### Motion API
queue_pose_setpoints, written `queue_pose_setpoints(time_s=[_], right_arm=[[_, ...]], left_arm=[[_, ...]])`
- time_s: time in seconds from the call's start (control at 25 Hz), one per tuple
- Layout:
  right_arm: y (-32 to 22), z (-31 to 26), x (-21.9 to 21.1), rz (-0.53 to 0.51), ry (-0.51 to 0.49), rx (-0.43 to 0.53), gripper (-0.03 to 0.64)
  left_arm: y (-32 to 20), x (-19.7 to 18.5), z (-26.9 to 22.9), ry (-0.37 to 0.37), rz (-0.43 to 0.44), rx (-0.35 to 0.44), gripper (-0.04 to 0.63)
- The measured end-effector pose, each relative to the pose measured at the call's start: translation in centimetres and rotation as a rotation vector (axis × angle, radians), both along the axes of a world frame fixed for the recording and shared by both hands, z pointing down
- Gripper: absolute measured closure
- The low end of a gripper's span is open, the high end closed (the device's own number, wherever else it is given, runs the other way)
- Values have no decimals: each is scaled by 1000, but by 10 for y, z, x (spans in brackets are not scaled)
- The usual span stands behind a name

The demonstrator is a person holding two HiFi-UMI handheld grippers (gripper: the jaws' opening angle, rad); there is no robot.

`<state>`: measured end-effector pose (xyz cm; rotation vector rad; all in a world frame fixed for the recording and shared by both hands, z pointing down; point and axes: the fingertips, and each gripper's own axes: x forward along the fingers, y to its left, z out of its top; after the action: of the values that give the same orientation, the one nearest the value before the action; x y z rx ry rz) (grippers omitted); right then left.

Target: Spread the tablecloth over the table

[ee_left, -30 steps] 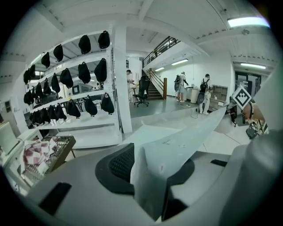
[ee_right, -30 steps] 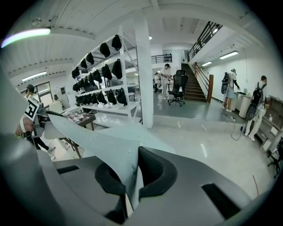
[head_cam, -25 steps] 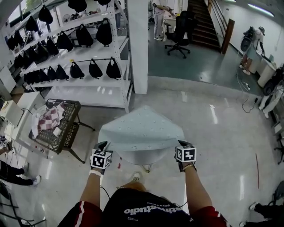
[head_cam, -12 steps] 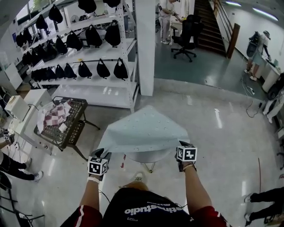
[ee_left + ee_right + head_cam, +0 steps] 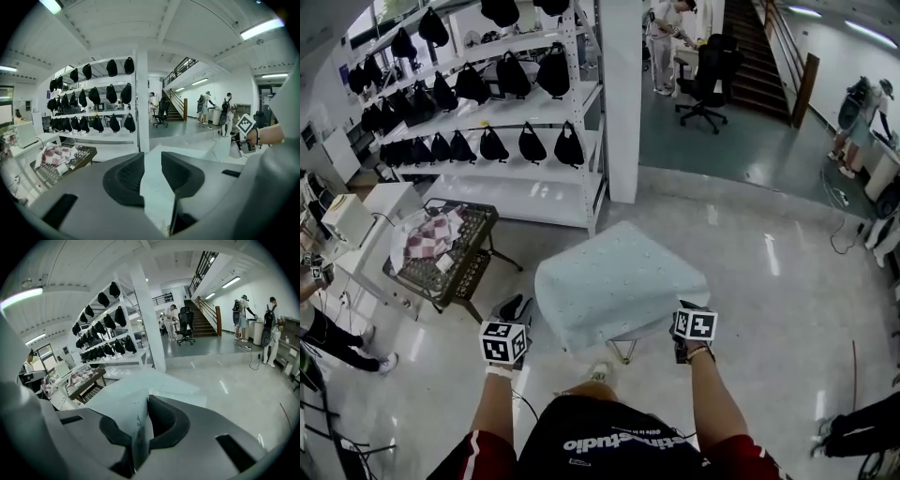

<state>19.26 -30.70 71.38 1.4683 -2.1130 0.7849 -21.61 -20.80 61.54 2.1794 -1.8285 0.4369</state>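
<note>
Finishing the spread: the tablecloth (image 5: 619, 281) covers the table (image 5: 622, 351) at frame centre. My left gripper (image 5: 152, 169) is empty, its jaws apart but just narrowing. My right gripper (image 5: 140, 417) pinches the near hem, its jaws just easing open. Next I release it fully and withdraw without dragging the cloth.

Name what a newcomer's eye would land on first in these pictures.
The pale blue tablecloth draped over the small table mid-floor, its near corner between the jaws of the right gripper, which have just been opening. Behind it to the left, white shelves lined with black bags.
</note>
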Motion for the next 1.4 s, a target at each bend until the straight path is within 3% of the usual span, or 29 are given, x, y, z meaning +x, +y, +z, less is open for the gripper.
queue_pose_setpoints(time_s=[0.32,0.8,1.4], right_arm=[[-2,11,-7,-2,5,-12,551],[24,28,-4,-70,151,-46,509],[105,41,14,-77,169,-231,448]], left_arm=[[4,12,-9,-15,30,-2,471],[-42,31,-38,-1,140,55,471],[-66,54,-47,69,286,71,471]])
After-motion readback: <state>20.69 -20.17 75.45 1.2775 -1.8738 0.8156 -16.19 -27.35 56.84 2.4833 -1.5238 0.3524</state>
